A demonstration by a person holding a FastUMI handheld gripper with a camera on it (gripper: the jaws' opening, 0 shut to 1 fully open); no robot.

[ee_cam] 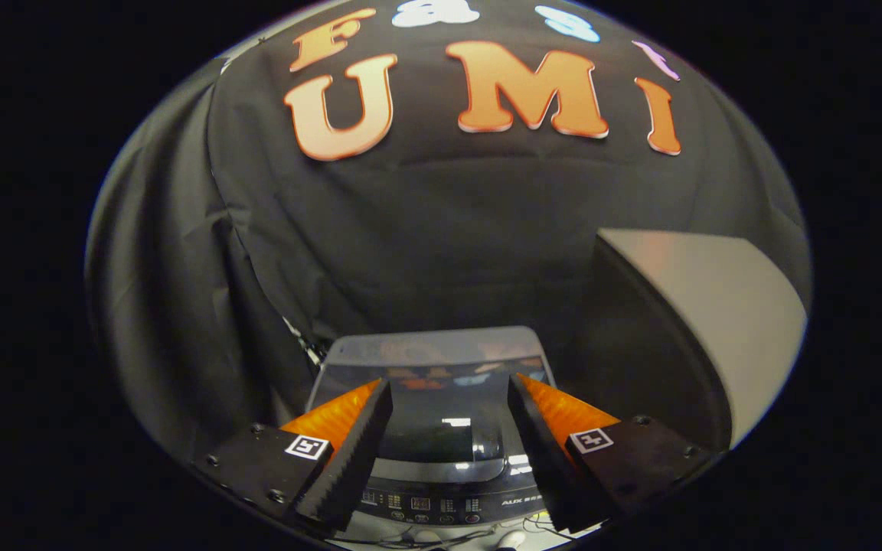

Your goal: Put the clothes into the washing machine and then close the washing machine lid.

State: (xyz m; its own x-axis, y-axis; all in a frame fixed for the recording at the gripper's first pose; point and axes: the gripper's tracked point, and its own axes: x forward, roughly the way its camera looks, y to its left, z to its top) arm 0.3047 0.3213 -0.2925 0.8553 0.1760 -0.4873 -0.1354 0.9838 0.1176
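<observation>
**Lid down, gripper empty over the washer**

On your left, black cloth [181,306] hangs in folds beside the washer [433,428]. Your gripper [449,398] is spread wide, nothing between the fingers, nothing held. Below and between them sits the washer, its dark glass lid [441,428] lying flat and closed, catching reflections. Nearer you, the control panel [441,505] runs across under the fingers. No clothes to be seen here. Off to your right, a grey slanted panel [717,306] stands beside the machine.
</observation>
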